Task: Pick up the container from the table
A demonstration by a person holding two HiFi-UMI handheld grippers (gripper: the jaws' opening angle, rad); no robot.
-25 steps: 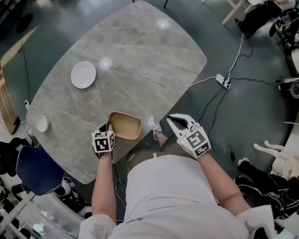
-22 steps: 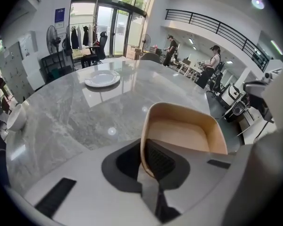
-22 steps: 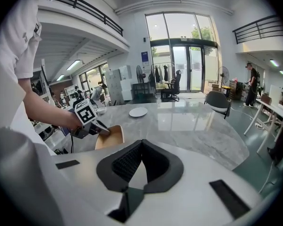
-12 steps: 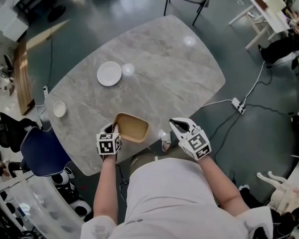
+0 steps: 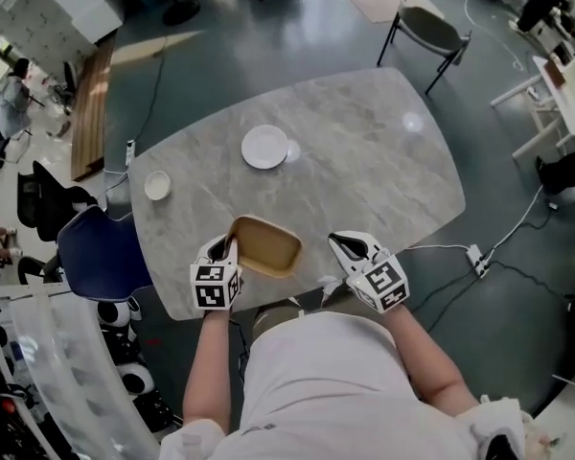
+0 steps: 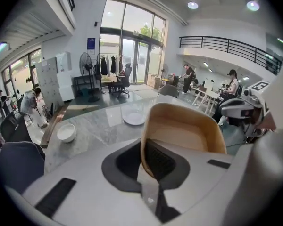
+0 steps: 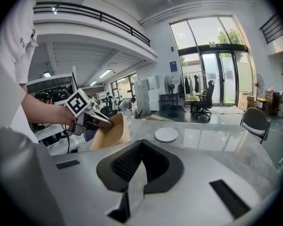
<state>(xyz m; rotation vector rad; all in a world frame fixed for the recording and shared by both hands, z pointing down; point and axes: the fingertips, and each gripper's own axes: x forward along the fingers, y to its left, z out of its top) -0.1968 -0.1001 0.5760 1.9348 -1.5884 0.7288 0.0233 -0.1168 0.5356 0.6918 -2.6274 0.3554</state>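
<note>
One container (image 6: 188, 135), rim between jaws of left gripper (image 6: 148, 159)

white plate (image 5: 265, 147) mid-table | small bowl (image 5: 157, 185) near left edge | blue chair (image 5: 101, 257) beside table (image 5: 383, 161)

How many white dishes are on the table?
2. A white plate lies near the middle of the table, a small white bowl by its left edge. None look hidden.

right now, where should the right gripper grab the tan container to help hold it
Probably the free rim on the container's right side, approached from the right with the jaws straddling that thin upright wall. The left gripper is shut on the opposite rim, so that edge is taken.
</note>
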